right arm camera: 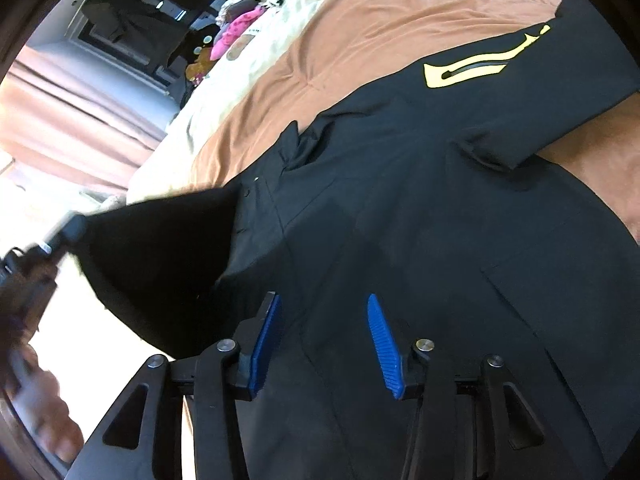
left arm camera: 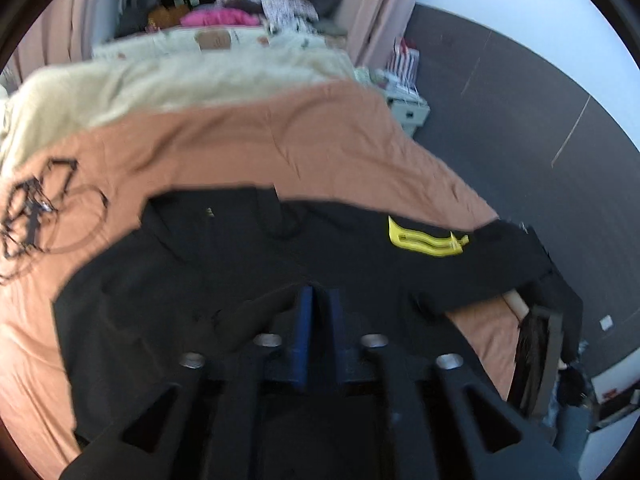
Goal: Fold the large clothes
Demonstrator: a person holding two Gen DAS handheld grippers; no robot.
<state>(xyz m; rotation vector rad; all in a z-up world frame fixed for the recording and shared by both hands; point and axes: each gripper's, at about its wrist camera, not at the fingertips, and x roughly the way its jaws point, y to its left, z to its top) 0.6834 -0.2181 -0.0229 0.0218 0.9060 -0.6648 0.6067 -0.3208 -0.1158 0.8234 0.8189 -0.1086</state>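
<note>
Left hand-held gripper (left arm camera: 319,300): blue pads pressed together on a raised fold of the black jacket (left arm camera: 248,264). Right hand-held gripper (right arm camera: 325,334): pads set apart, hovering over the jacket's body, gripping nothing.

The jacket lies spread on the bed, on an orange sheet (left arm camera: 248,148). Its long axis runs from the grippers toward the collar at the far side; the sleeve with the yellow marking (left arm camera: 426,238) extends to the right. A lifted flap at left hides that side in the right wrist view. Lower hem is cut off. A cream blanket (left arm camera: 132,84) lies beyond.
</note>
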